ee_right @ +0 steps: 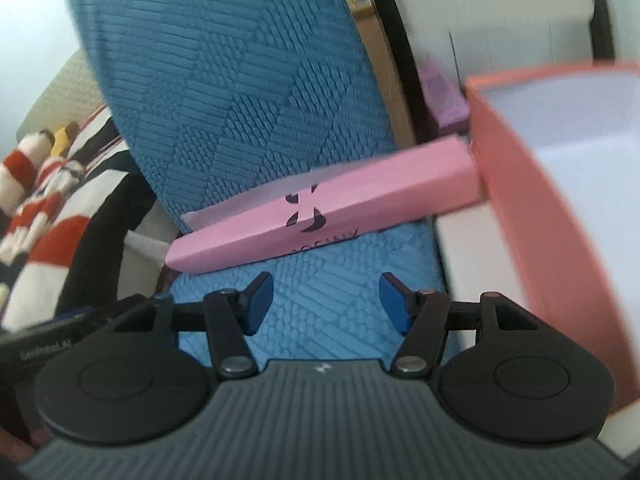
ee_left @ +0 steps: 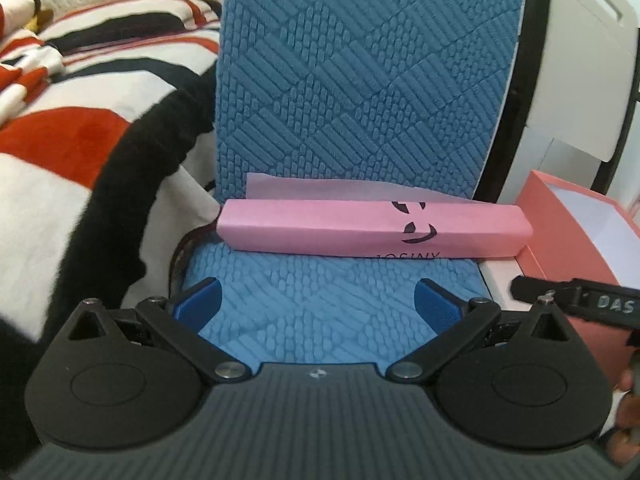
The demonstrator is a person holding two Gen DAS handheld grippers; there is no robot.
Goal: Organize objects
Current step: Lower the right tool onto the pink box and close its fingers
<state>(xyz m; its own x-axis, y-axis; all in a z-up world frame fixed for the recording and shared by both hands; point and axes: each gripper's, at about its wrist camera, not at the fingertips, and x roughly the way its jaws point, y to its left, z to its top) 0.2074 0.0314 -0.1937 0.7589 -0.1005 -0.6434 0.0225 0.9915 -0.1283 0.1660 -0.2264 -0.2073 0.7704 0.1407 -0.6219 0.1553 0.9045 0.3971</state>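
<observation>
A blue textured chair (ee_left: 360,80) fills the field beyond both grippers, its seat beneath the fingers and its backrest rising ahead. A salmon open box (ee_right: 560,184) stands to the right of the right gripper (ee_right: 326,304). A long pink box (ee_left: 372,228) lies crosswise on the seat ahead of the left gripper (ee_left: 318,300), its right end against the salmon box. The left gripper's jaws stand wide with nothing between them; the right gripper's stand partly open, likewise empty.
</observation>
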